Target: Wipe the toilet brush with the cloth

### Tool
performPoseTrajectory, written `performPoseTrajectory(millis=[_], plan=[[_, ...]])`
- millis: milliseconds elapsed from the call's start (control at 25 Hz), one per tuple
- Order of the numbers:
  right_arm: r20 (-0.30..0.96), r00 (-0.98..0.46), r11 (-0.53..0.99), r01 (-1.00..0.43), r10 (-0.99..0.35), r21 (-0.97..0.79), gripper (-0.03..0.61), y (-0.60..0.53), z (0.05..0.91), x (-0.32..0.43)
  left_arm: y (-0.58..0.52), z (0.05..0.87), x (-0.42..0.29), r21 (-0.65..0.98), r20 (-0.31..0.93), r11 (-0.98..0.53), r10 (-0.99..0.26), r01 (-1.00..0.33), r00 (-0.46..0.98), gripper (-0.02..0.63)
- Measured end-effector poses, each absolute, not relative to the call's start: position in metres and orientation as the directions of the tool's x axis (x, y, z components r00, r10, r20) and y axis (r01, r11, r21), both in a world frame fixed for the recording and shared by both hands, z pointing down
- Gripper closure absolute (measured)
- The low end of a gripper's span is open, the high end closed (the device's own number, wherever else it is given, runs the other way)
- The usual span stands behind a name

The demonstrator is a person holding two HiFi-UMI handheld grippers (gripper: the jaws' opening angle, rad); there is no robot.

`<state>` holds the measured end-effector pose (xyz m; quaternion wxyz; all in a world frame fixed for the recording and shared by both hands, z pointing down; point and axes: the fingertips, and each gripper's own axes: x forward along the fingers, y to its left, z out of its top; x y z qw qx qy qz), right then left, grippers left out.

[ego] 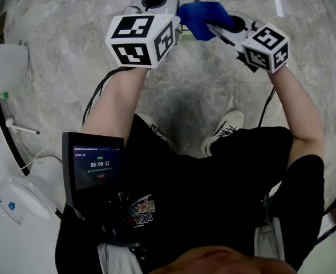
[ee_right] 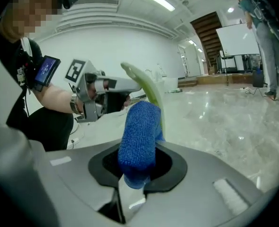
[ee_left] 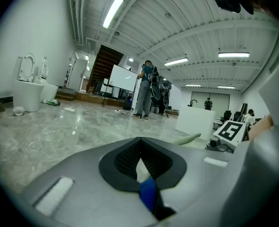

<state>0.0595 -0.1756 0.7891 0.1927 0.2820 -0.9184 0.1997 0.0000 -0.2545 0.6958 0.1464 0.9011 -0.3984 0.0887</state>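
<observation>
closest to my right camera is the blue cloth (ee_right: 138, 136), bunched into a thick roll and pinched between the jaws of the right gripper (ee_right: 137, 167), which are clamped on it with a narrow gap left by the fabric. right behind that roll, touching it, runs the pale green toilet brush (ee_right: 146, 86), a slim curved piece slanting up and to the left towards the left gripper (ee_left: 140, 162). that gripper's pads are closed on a pale sliver that i take to be the same brush. a small blue scrap sits low in those jaws, and i cannot tell if it is a corner of the cloth. from the head view both grippers are held up in front of me, well above the floor (ego: 202, 96), tips nearly meeting. so the brush's long axis lies from left jaws to right, and the cloth sits just beside the left grip. i judge the wipe has to travel along that axis, away from the left gripper. which end carries the bristles i cannot make out.
</observation>
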Motion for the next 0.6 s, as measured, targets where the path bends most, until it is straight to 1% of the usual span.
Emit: performPoseTrajectory(millis=[400, 520, 600], plan=[[0.249, -0.875, 0.850, -0.470, -0.415, -0.238, 0.492, -0.164, 0.679, 0.044, -0.262, 0.686, -0.005, 0.251, 0.247, -0.609, -0.711, -0.753, 0.658, 0.604], [0.249, -0.895, 0.868, -0.428, -0.369, -0.250, 0.492, -0.157, 0.677, 0.039, -0.262, 0.686, -0.007, 0.250, 0.250, -0.604, -0.715, -0.757, 0.653, 0.604], [0.280, -0.920, 0.887, -0.353, -0.273, -0.297, 0.492, -0.141, 0.685, 0.029, -0.264, 0.685, -0.008, 0.249, 0.249, -0.600, -0.718, -0.760, 0.649, 0.604]])
